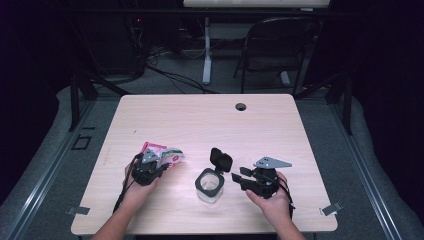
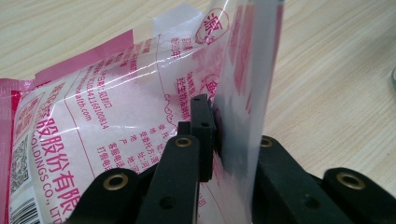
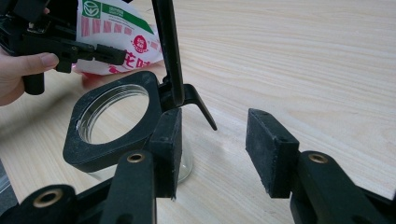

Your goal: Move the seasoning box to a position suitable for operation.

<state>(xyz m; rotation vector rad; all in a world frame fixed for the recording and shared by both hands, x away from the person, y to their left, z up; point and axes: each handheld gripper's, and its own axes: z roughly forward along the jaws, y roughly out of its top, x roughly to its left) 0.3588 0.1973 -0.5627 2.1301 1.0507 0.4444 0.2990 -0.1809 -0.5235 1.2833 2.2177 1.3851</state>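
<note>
Your left gripper [image 2: 210,135] pinches the packet [image 2: 116,116], printed "HOLDINGS CO., LTD". Your right gripper [image 3: 215,149] gapes wide, jar [image 3: 116,126] just beside one jaw, bare table [image 3: 303,56] beyond.

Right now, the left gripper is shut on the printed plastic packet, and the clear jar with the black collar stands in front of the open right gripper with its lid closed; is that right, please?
Nearly: the jar's lid is not closed. In the right gripper view it stands hinged upright above the black collar, leaving the jar open. The rest holds: the left gripper is shut on the printed plastic packet, and the right gripper is open.
</note>
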